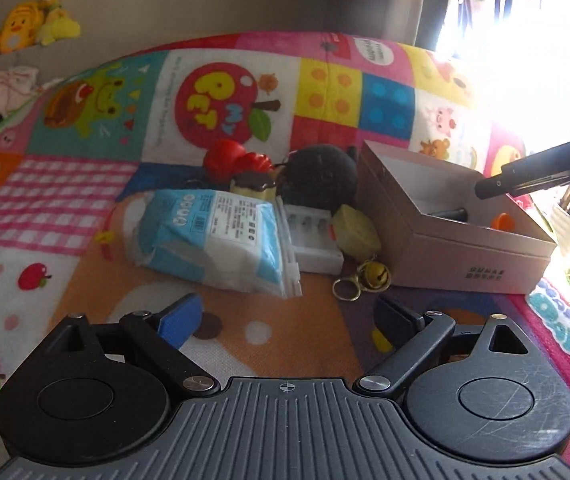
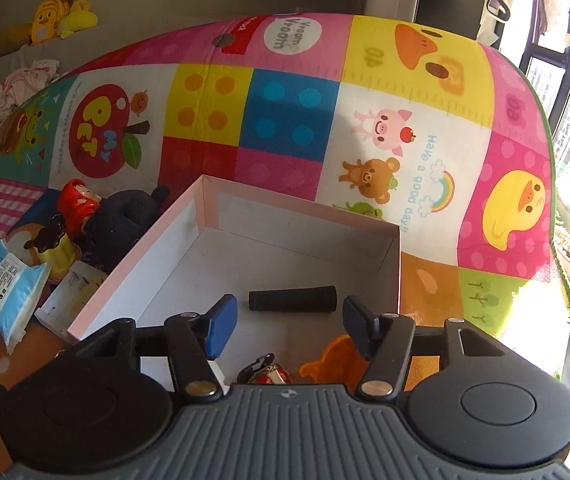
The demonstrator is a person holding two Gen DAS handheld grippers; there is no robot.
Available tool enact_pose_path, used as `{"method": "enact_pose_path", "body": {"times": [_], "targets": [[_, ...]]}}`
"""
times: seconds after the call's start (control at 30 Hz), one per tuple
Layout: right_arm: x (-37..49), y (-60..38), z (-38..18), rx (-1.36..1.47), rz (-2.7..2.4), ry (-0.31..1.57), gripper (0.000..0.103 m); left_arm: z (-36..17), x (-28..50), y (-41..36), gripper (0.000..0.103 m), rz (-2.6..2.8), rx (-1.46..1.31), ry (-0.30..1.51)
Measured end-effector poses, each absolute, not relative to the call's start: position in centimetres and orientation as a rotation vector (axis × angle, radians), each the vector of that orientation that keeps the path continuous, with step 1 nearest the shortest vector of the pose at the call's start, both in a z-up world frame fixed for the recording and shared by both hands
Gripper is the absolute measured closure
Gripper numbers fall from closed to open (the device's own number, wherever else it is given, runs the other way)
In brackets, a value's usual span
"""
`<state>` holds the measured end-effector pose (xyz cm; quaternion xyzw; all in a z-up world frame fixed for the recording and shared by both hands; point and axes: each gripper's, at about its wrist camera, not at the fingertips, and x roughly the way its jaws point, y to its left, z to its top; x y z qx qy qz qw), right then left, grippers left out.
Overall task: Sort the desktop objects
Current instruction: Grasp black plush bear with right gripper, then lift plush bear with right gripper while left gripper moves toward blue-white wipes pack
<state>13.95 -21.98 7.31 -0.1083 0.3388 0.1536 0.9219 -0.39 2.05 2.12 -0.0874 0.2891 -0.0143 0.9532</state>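
I count one open cardboard box (image 2: 205,216) on the play mat (image 2: 293,112). Inside it I see one black cylinder (image 2: 292,299), one orange bear-shaped piece (image 2: 333,360) and one small red and black item (image 2: 267,372) that I cannot identify.

Beside the box lie one blue and white tissue pack (image 1: 213,240), one white flat case (image 1: 317,240), one red doll (image 1: 233,160), one black plush toy (image 1: 321,176), one pudding-shaped toy (image 1: 253,186), one yellow block (image 1: 355,232) and one gold bell (image 1: 377,276) with one ring (image 1: 345,290).

Further back there is one pile of yellow plush toys (image 1: 33,24); how many, I cannot tell.
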Motion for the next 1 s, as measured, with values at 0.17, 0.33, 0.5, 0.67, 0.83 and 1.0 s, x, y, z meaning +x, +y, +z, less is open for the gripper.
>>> {"method": "enact_pose_path", "body": {"times": [0.17,0.33,0.5,0.67,0.83,1.0], "targets": [[16.9,-14.5,8.5,-0.218,0.454,0.736,0.016,1.7,-0.5,2.3,0.004,-0.036,-0.203,0.579],[20.1,-6.9,5.9,-0.381,0.424,0.708,0.016,1.3,-0.5,2.7,0.004,-0.049,-0.23,0.589],[23.0,-3.9,2.8,-0.477,0.368,0.809,0.016,1.1,-0.3,3.5,0.004,-0.048,-0.276,0.602],[22.9,-3.8,2.1,-0.501,0.408,0.915,0.031,1.1,-0.5,3.5,0.004,-0.052,-0.275,0.598],[20.3,-6.5,5.7,-0.409,0.452,0.845,0.037,1.1,-0.5,3.3,0.004,-0.06,-0.264,0.593],[13.6,-12.5,11.3,-0.247,0.591,0.745,0.037,1.0,-0.4,3.6,0.004,-0.063,-0.284,0.597]]}}
